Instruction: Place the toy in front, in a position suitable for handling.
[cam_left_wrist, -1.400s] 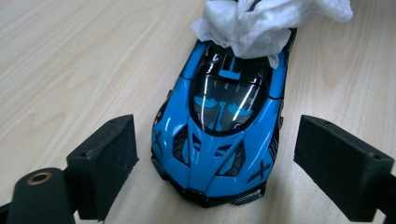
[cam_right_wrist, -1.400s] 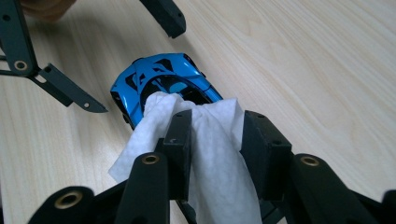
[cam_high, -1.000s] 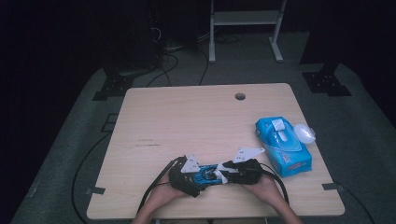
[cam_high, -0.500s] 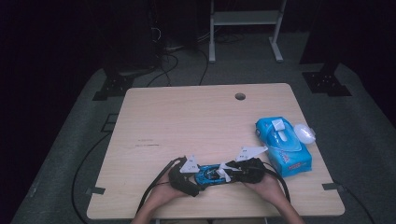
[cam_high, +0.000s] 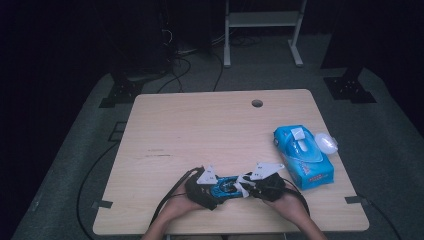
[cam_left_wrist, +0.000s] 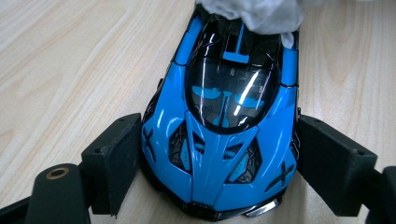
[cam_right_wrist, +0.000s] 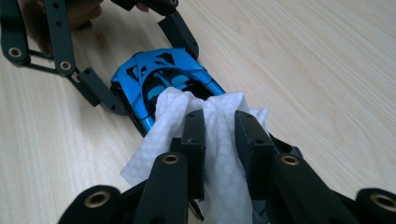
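A glossy blue toy car (cam_left_wrist: 224, 140) lies on the wooden table (cam_high: 210, 130) near its front edge. My left gripper (cam_left_wrist: 219, 128) clamps the car's nose, one pad against each flank. Its jaws have just been opening slightly, with the car still between them. From the right, my right gripper (cam_right_wrist: 219, 116) is shut on a white wipe (cam_right_wrist: 168, 112) and has just been closing further on it. The wipe drapes over the car's rear (cam_right_wrist: 154, 79). In the high view the left gripper (cam_high: 220, 188) and right gripper (cam_high: 246, 187) face each other across the car (cam_high: 227, 186).
A blue pack of wipes (cam_high: 302, 156) lies at the table's right side. A white rounded thing (cam_high: 326, 143) sits beside it at the edge. A cable hole (cam_high: 257, 103) is at the back. Black cables trail off the front edge. The person's hands (cam_high: 290, 205) come in from below.
The wipe has drawn back a little to the right along the car, uncovering more blue. Both hands have stayed almost in place.
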